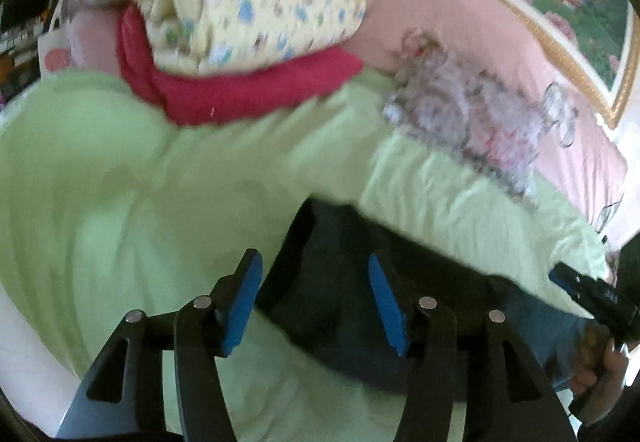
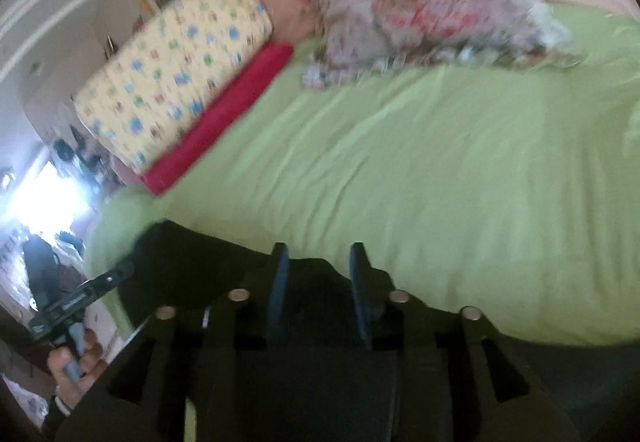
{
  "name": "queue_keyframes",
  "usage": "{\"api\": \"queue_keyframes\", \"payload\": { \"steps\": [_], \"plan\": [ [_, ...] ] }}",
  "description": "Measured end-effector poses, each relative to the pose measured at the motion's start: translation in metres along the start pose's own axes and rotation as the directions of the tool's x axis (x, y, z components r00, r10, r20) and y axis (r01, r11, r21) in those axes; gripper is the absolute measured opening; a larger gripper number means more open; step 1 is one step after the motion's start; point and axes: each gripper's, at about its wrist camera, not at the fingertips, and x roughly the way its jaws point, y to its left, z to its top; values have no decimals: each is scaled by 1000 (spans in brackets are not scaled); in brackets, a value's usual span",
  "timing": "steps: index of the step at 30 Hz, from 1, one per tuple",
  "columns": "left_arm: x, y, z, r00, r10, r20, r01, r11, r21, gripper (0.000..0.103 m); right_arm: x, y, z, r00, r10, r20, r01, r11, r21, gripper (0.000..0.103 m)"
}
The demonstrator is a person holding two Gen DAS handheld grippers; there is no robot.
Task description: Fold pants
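Two blurred fisheye views look along handheld grippers over a bed covered in a light green sheet (image 2: 420,170). In the left wrist view, the left gripper (image 1: 316,302) points forward and slightly down, its blue-padded fingers (image 1: 242,306) spread wide apart with nothing between them. Dark pants (image 1: 340,282) lie on the sheet directly under and ahead of this gripper, stretching toward the lower right of that view. At the right edge there, the right gripper (image 1: 592,298) appears, held by a hand (image 1: 600,370) wrapped around its handle. In the right wrist view, the right gripper (image 2: 318,290) is low over the dark pants (image 2: 192,266), its fingers (image 2: 278,290) parted, with the dark cloth lying between and below them; whether they grip it cannot be told. At the lower left of this view, the person's other hand (image 2: 76,366) grasps the left gripper (image 2: 80,298), angled up toward the pants. Farther up the bed lie a yellow patterned pillow (image 2: 172,70) on a red folded cloth (image 2: 220,118), and beside them a crumpled floral fabric (image 2: 420,2) against a pink headboard (image 1: 500,62).
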Motion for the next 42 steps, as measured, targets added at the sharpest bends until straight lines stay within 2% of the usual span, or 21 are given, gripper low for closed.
{"api": "queue_keyframes", "payload": {
  "steps": [2,6,11,14,16,17,22,23,25,27,29,30,32,33,37,41,42],
  "plan": [
    [-9,-15,6,1000,-26,12,26,999,32,57,-32,-10,-3,999,-9,47,8,1000,24,41],
    [-10,-59,9,994,-108,-12,109,988,109,61,-78,-31,-16,997,-29,78,23,997,77,41],
    [5,-129,0,973,-215,-87,229,949,215,66,-120,-57,-42,993,-75,94,60,987,146,41],
    [14,-174,-11,952,-270,-147,301,913,276,66,-143,-75,-60,988,-109,105,88,977,192,41],
    [21,-207,-20,930,-311,-194,359,879,313,66,-157,-85,-69,985,-127,115,99,971,219,41],
    [23,-217,-23,926,-319,-204,371,871,322,67,-167,-92,-76,982,-144,124,111,964,242,41],
    [33,-277,-41,878,-380,-292,471,796,380,69,-202,-120,-98,965,-216,150,158,932,325,41],
    [36,-292,-46,862,-392,-320,497,773,394,69,-209,-126,-103,960,-233,155,168,924,345,41],
    [38,-308,-52,847,-404,-345,524,745,413,70,-223,-139,-113,949,-272,162,191,901,390,42],
    [43,-333,-59,822,-418,-385,562,702,438,70,-233,-152,-120,941,-297,165,204,881,427,42],
    [46,-352,-65,807,-424,-411,586,666,462,72,-243,-165,-127,929,-333,163,224,854,469,42],
    [49,-364,-69,791,-429,-436,607,637,475,73,-247,-172,-130,924,-345,165,227,841,491,42],
    [53,-383,-76,780,-423,-462,622,607,494,73,-253,-181,-133,917,-361,170,229,825,517,42],
    [57,-395,-80,767,-422,-483,637,585,502,73,-255,-186,-133,913,-370,171,232,816,530,42],
    [71,-427,-90,739,-405,-537,669,535,517,73,-257,-204,-132,907,-386,168,231,788,570,42],
    [83,-455,-99,707,-390,-590,701,496,513,73,-255,-217,-130,908,-382,175,208,771,602,42],
    [85,-460,-100,705,-387,-595,703,492,513,73,-255,-219,-129,906,-380,186,198,769,608,42]
  ]
}}
